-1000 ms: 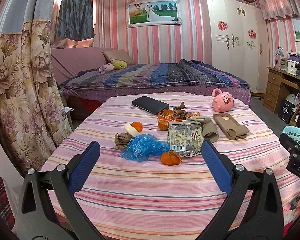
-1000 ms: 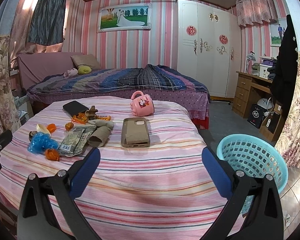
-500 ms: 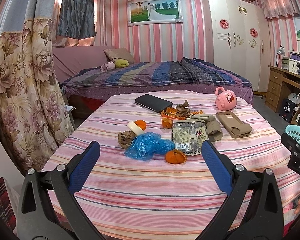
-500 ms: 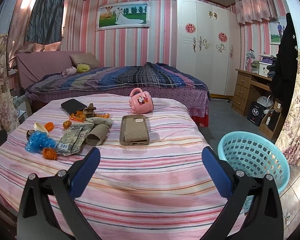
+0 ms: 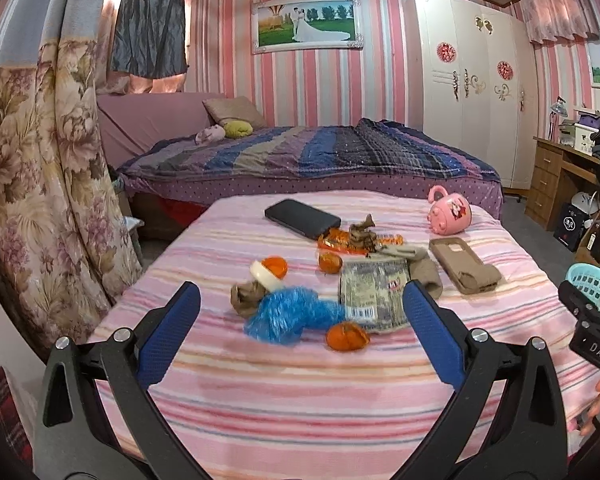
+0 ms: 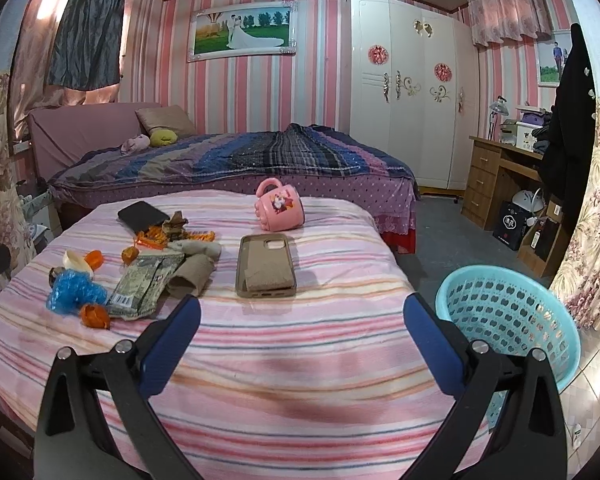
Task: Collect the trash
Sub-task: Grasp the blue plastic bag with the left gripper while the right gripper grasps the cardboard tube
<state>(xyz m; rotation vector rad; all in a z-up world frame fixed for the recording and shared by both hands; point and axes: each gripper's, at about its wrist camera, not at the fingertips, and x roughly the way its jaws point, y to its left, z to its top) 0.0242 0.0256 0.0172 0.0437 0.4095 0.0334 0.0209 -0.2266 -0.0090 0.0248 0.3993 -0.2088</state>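
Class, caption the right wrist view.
Open right gripper hovers over striped bed, litter pile left, turquoise basket right.

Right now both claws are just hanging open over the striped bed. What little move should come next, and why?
Probably ease the left gripper forward and down onto the blue plastic wrapper. It is open and empty, and the wrapper lies nearest, roughly centred between its fingers, at the front of the litter pile. The right gripper, also open, sits beside the turquoise basket, away from the pile.
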